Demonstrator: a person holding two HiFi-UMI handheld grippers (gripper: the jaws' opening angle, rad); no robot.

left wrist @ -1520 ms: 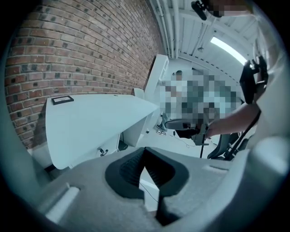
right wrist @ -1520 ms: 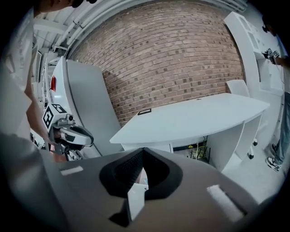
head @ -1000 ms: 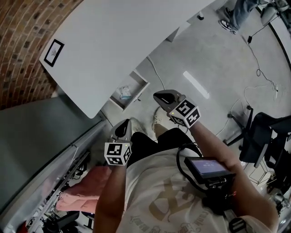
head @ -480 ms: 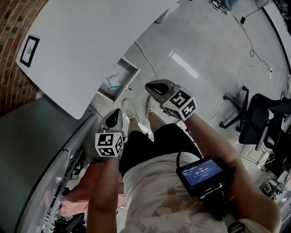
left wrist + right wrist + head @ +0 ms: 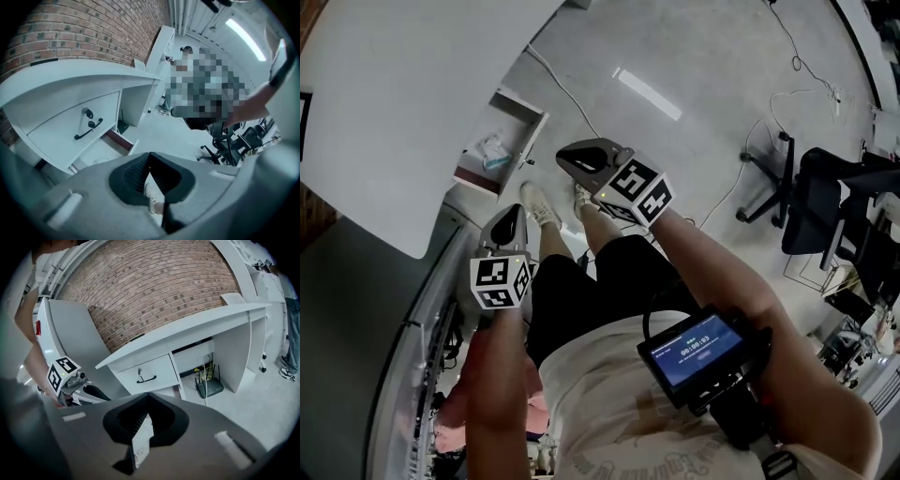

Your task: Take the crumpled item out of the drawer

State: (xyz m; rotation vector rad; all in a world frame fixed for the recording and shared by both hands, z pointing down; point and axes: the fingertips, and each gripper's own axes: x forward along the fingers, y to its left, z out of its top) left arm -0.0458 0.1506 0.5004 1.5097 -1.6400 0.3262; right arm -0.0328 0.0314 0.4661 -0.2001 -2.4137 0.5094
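Note:
In the head view a white desk (image 5: 403, 84) fills the upper left, and its low drawer (image 5: 528, 141) stands pulled open. Inside lies a pale crumpled item (image 5: 493, 153). My left gripper (image 5: 508, 217) is shut and empty, held above the floor just below the drawer and apart from it. My right gripper (image 5: 572, 155) is to the drawer's right, also shut on nothing. The left gripper view shows the shut left gripper (image 5: 150, 155), the open drawer (image 5: 123, 142) and a closed upper drawer (image 5: 79, 126). The right gripper (image 5: 148, 395) faces the desk front (image 5: 146, 373).
My shoes (image 5: 541, 202) stand on the grey floor by the drawer. An office chair (image 5: 811, 202) and loose cables (image 5: 731, 192) are at the right. A screen device (image 5: 694, 349) hangs at my chest. A router (image 5: 211, 389) sits under the desk. Pink cloth (image 5: 455, 412) lies at lower left.
The head view has swung, so the desk and open drawer now sit further left and higher. Both grippers have shifted left with it and stay shut and empty.

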